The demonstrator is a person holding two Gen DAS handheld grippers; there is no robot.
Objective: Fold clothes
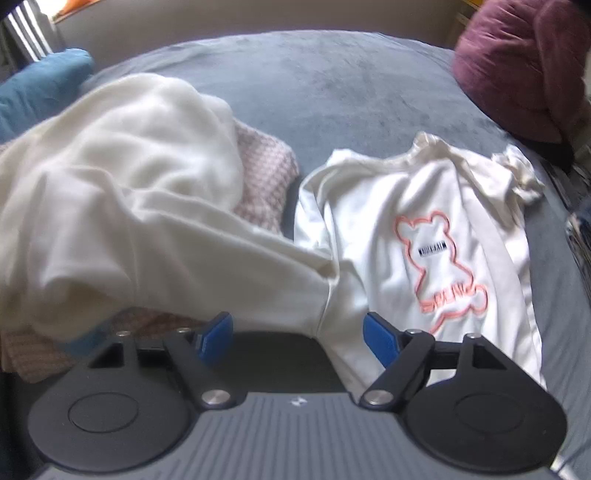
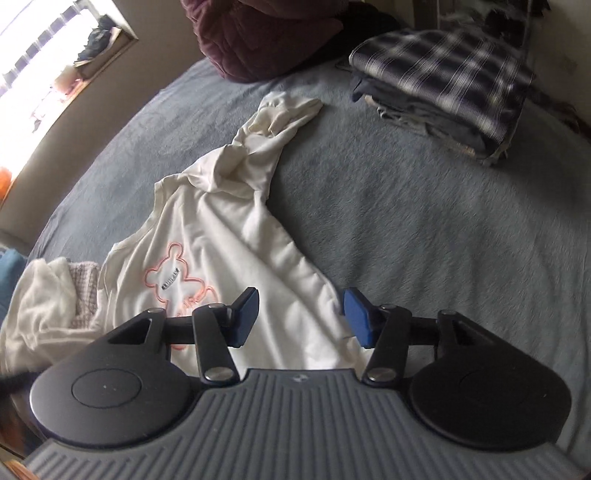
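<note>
A white sweatshirt with a pink bear outline (image 1: 424, 240) lies spread on the grey-blue bed cover (image 1: 314, 85), one sleeve stretched toward the far side (image 2: 280, 114). To its left sits a loose heap of cream cloth (image 1: 122, 177) over a pink checked garment (image 1: 266, 177). My left gripper (image 1: 297, 334) hovers open above the spot where the cream cloth meets the sweatshirt's hem, its blue pads (image 1: 218, 332) touching nothing. My right gripper (image 2: 301, 317) hangs open over the sweatshirt's lower body (image 2: 258, 251); the cloth below lies flat and is not pinched.
A stack of folded clothes topped by a dark plaid shirt (image 2: 443, 81) stands at the far right of the bed. A maroon quilted bundle (image 2: 258, 33) sits at the far edge, and a blue pillow (image 1: 40, 85) at the far left. Bare cover (image 2: 424, 221) stretches right of the sweatshirt.
</note>
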